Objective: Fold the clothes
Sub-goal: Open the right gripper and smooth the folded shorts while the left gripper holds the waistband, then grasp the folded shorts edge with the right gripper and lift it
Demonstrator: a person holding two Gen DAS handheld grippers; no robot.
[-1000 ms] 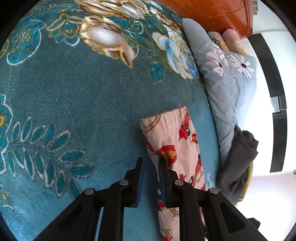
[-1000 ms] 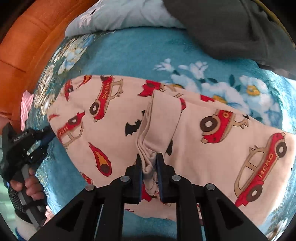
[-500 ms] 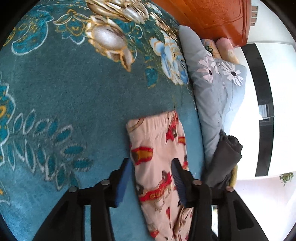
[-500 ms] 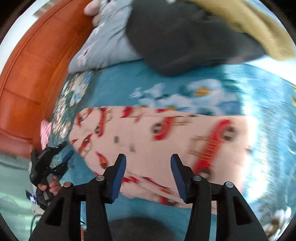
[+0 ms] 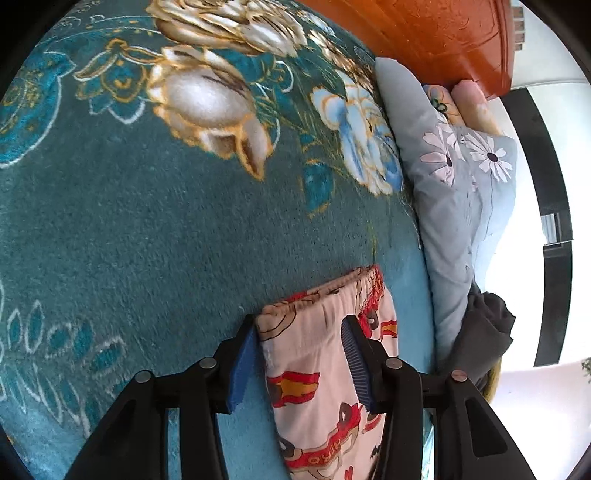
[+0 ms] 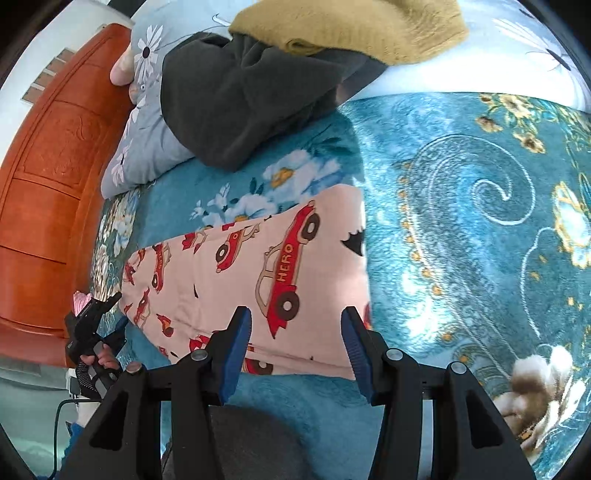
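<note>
Both my grippers are over the bed now, jaws spread and nothing pinched. The left gripper (image 5: 299,332) has just been opening: its blue pads stand either side of the waistband end of the trousers (image 5: 325,354), the left pad just off the cloth's edge, the right pad above the print, neither pressing as far as I can see. From the right wrist I see the trousers (image 6: 258,273) lying flat and folded into a long band on the blanket (image 6: 461,221), pink with red cars and the word HERO, running from lower left toward the middle. My right gripper (image 6: 295,332) has just been opening too, and now hangs wide above the near edge of the band, cloth below the gap but not clamped. Far left in that view I can pick out the left gripper (image 6: 98,314) with my fingers (image 6: 101,360) on its handle, at the waistband end. Beyond the trousers a dark garment (image 6: 240,96) lies heaped on a grey flowered pillow (image 6: 144,147), with a mustard cloth (image 6: 351,29) on top. The orange-brown headboard (image 6: 48,177) stands behind. From the left wrist, the pillow (image 5: 454,206) lies just beside the trousers' far side, the dark garment (image 5: 480,332) below it.
</note>
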